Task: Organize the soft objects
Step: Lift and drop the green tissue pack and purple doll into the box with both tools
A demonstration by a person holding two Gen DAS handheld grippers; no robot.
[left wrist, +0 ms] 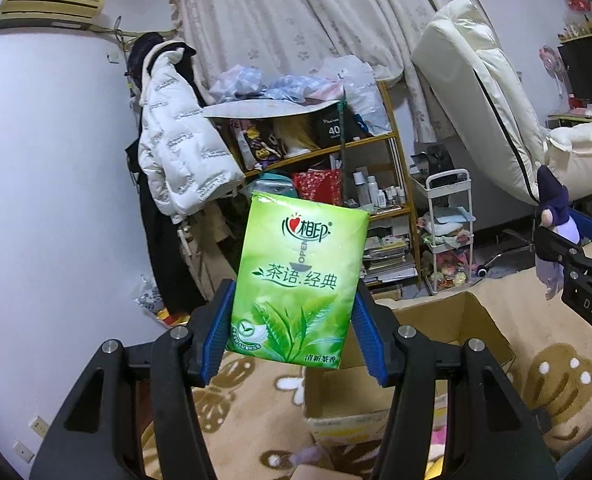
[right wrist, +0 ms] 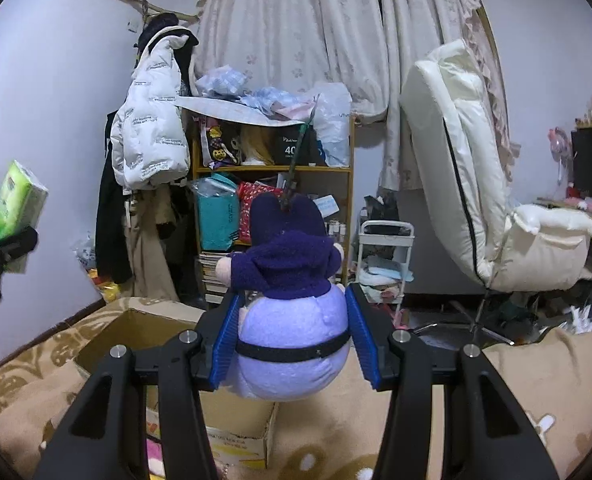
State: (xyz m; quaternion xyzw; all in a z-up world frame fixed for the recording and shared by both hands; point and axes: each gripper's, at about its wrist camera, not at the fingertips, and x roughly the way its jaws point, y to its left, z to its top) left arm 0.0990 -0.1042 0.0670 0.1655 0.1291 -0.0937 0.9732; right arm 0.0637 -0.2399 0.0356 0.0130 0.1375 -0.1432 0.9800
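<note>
Two soft things being held aloft above the beige patterned blanket (right wrist: 516,392), one per gripper. Left gripper (left wrist: 294,320), closed partway, pinching a green plastic-wrapped tissue pack (left wrist: 298,280) between its blue ribbed pads (left wrist: 216,328), upright, printed face toward the camera. Right gripper (right wrist: 292,336), likewise closed partway, squeezing a lavender round-bodied plush toy in a dark purple hood (right wrist: 292,312) by its sides. Both hanging over or just beside an open brown cardboard box (left wrist: 448,320) sitting on the blanket, flaps up; interior mostly hidden. Standing beyond: a cluttered wooden shelf (right wrist: 272,168) and a cream padded chair (right wrist: 476,200).
</note>
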